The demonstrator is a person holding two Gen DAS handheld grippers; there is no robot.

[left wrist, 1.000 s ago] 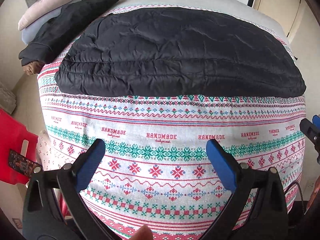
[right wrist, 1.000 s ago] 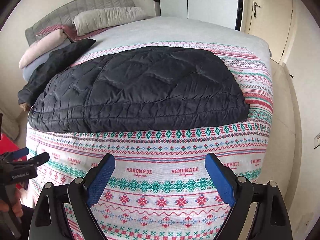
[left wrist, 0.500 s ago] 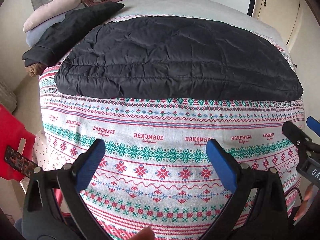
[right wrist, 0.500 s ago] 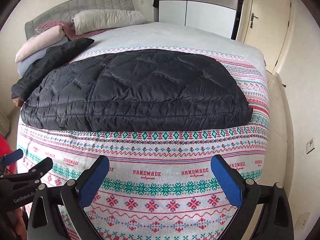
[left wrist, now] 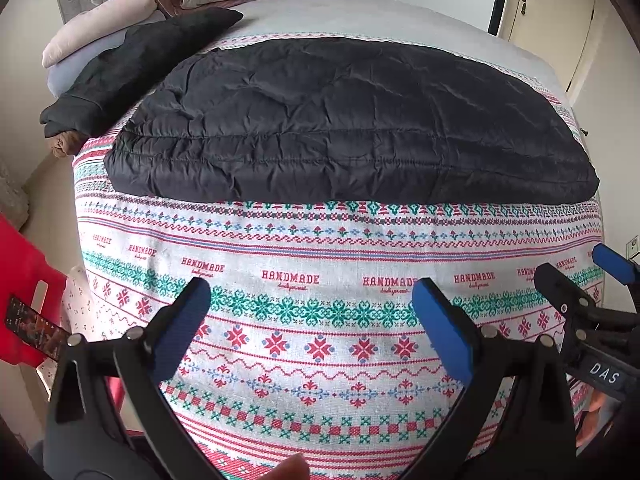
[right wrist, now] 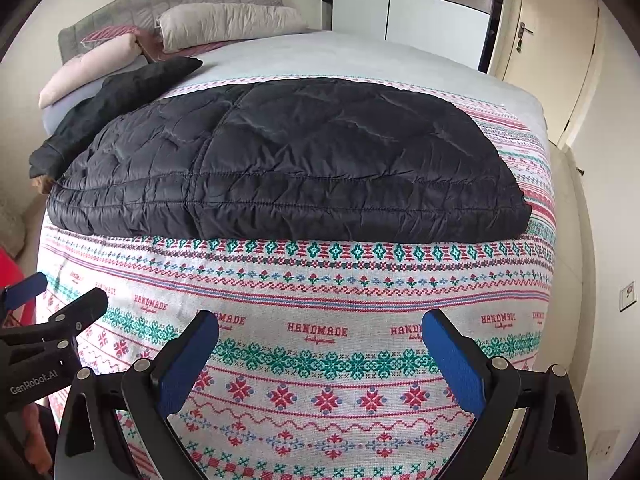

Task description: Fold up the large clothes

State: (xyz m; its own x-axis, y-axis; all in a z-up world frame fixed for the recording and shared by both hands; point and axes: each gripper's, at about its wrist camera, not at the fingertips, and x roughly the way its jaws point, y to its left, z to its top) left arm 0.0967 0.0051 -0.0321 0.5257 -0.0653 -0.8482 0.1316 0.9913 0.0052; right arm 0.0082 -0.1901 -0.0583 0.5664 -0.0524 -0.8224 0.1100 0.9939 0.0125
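A black quilted puffer jacket (left wrist: 352, 120) lies folded flat across the patterned bedspread (left wrist: 320, 248); it also shows in the right wrist view (right wrist: 288, 164). My left gripper (left wrist: 310, 300) is open and empty, held above the bed's near end, well short of the jacket. My right gripper (right wrist: 320, 332) is open and empty, also over the near end. The right gripper shows at the right edge of the left wrist view (left wrist: 580, 276), and the left gripper at the left edge of the right wrist view (right wrist: 52, 300).
Another dark garment (left wrist: 132, 64) lies at the bed's far left beside pillows (right wrist: 224, 24) and a grey headboard (right wrist: 176, 0). A red object (left wrist: 24, 288) stands left of the bed. A door (right wrist: 548, 44) and wardrobe (right wrist: 400, 4) are behind.
Both grippers have drawn back and risen a little from the jacket, so more of the room shows. Each gripper has come further into the other's view. Both stay open.
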